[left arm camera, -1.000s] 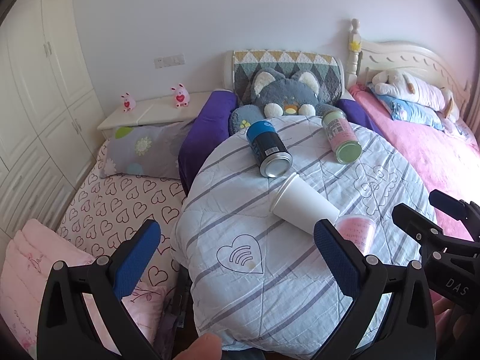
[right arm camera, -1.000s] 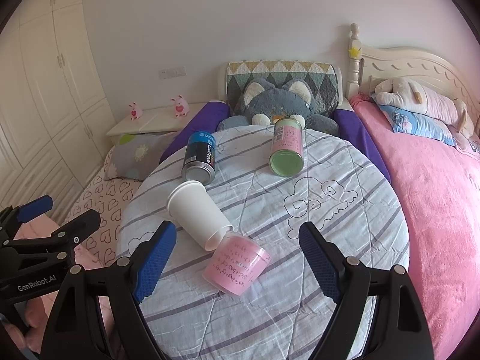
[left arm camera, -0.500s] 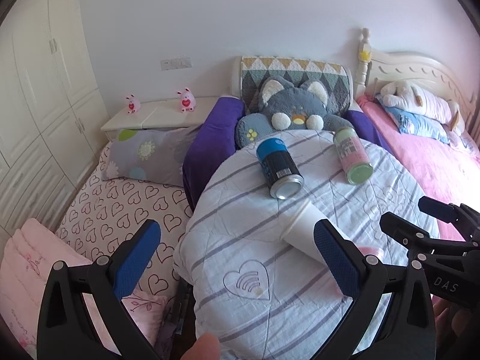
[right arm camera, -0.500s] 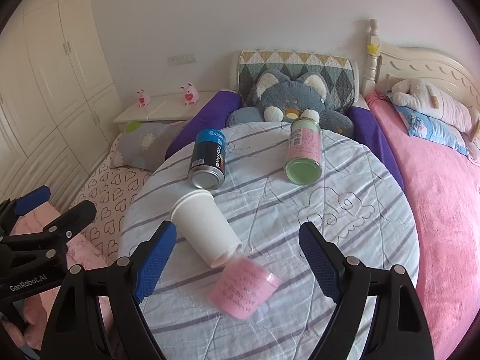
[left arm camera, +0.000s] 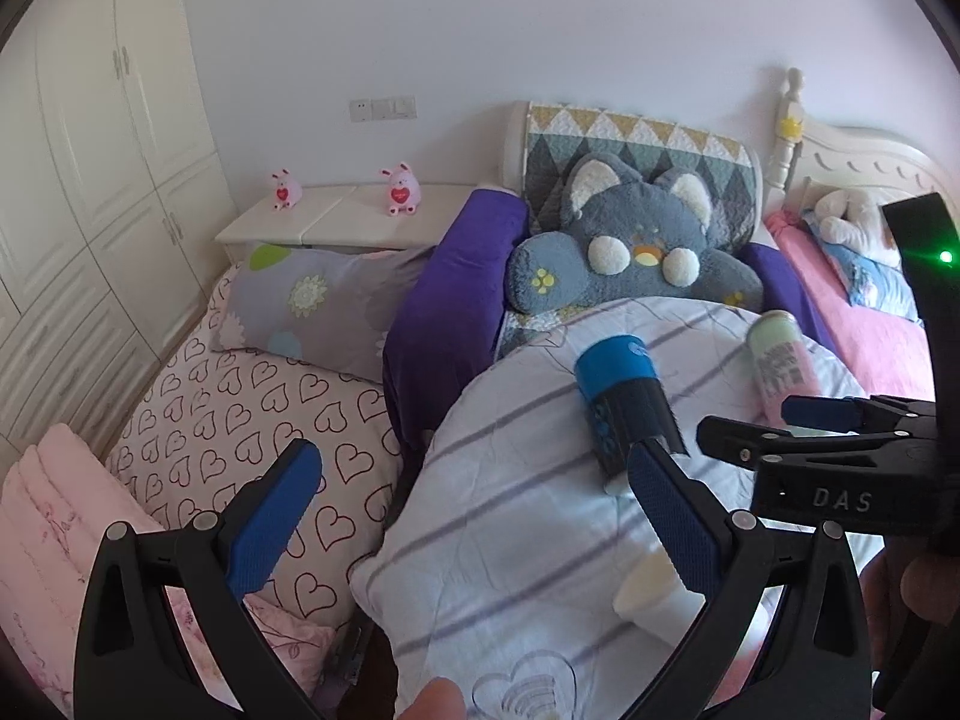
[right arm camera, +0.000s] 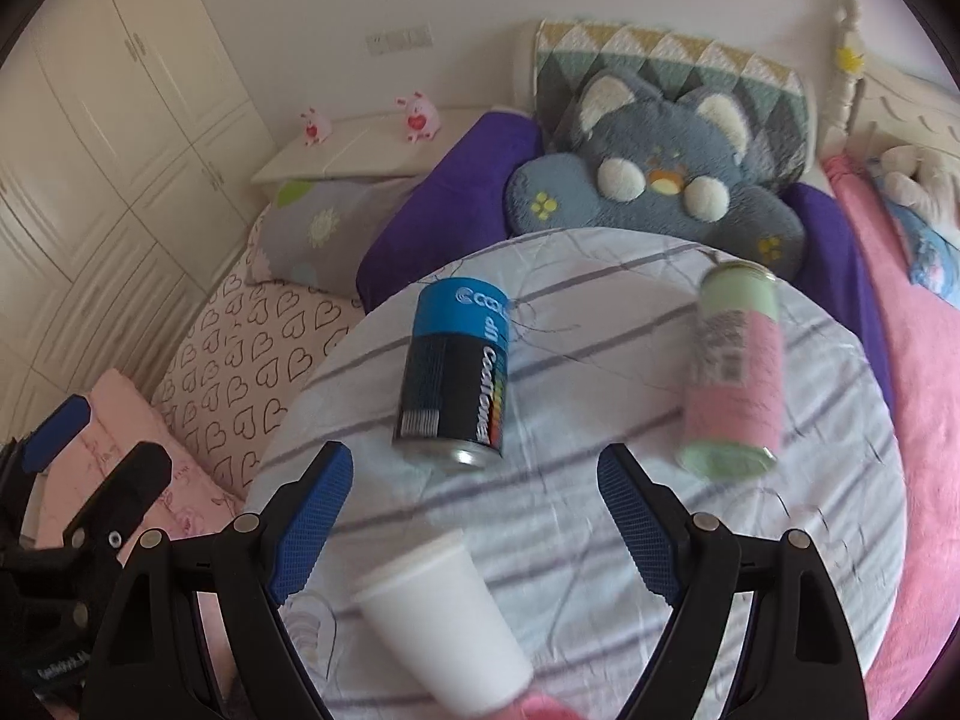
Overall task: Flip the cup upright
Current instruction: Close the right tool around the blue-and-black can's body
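A white paper cup (right arm camera: 441, 618) lies on its side on the round table with the striped cloth (right arm camera: 600, 510), low between my right gripper's fingers. In the left wrist view the cup (left arm camera: 651, 597) is half hidden behind my right finger (left arm camera: 672, 516). A pink cup edge (right arm camera: 543, 708) shows at the bottom, beside the white cup's base. My right gripper (right arm camera: 474, 516) is open and empty above the white cup. My left gripper (left arm camera: 471, 510) is open and empty at the table's left edge.
A blue-black can (right arm camera: 456, 378) and a pink-green can (right arm camera: 735, 372) lie on their sides farther back on the table. A grey cat cushion (right arm camera: 654, 180) sits behind. A heart-pattern bed (left arm camera: 240, 414) lies left, a pink bed (right arm camera: 912, 390) right.
Both grippers have moved forward and lower over the table. The white cup has slid down to the bottom of both views, and the pink cup is almost out of sight.
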`<state>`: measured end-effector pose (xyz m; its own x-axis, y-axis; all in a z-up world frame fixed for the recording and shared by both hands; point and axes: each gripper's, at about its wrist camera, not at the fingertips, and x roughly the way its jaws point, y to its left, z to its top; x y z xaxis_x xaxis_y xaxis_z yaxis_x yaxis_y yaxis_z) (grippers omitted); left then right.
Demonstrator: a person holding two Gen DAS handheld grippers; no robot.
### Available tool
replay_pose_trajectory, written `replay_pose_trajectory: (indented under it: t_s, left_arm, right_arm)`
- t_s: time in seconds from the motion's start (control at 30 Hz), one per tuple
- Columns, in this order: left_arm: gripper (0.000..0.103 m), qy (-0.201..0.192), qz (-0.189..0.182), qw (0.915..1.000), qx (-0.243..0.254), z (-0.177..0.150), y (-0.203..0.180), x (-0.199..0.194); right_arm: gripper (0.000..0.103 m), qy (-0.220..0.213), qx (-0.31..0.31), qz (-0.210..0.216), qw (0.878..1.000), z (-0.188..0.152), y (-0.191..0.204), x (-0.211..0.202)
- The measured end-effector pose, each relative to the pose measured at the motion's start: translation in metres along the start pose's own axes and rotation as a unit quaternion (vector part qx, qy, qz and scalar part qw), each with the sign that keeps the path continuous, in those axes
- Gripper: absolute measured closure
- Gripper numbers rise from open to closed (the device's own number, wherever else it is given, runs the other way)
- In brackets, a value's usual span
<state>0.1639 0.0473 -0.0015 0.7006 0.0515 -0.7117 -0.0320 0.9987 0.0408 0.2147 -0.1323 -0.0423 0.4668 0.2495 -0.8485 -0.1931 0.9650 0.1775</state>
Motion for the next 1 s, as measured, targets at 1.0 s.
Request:
replay_pose_trajectory:
  t_s: [1.0]
  left_arm:
    - [0.000, 0.053, 0.008, 0.9985, -0.009, 0.030, 0.015, 0.106]
  right_arm:
    - [0.034, 0.159, 0.016, 0.029, 0.987, 0.064, -0.004, 0.139]
